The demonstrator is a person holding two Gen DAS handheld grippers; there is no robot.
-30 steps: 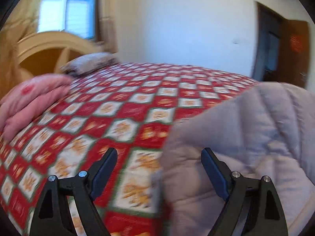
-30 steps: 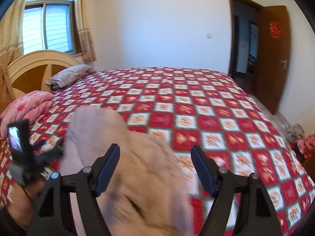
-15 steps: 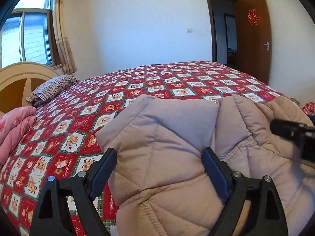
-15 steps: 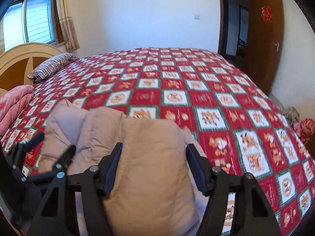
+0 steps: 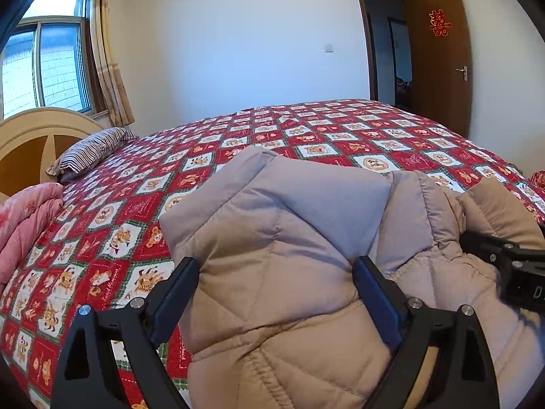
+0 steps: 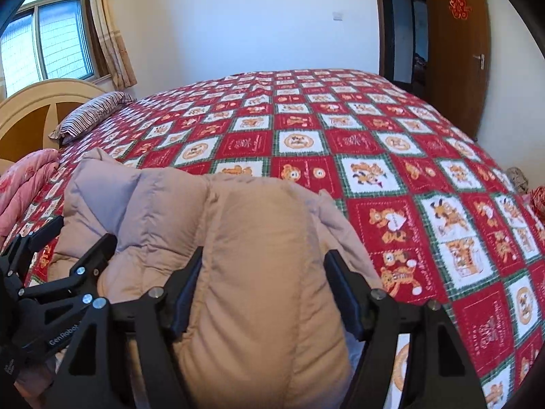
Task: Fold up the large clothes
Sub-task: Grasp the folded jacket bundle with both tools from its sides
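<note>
Right wrist view. A beige quilted jacket [image 6: 259,238] lay bunched at the near edge of a bed covered by a red-and-white patchwork bedspread [image 6: 391,156]. The right gripper [image 6: 264,288] stood with its jaws spread, a thick padded fold of the jacket filling the space between them. The left gripper [image 6: 64,259] appeared at lower left, beside the jacket's left part; its jaw state could not be told. A striped pillow [image 6: 90,116] and a folded pink quilt [image 6: 24,184] lay by the headboard [image 6: 34,109].
</note>
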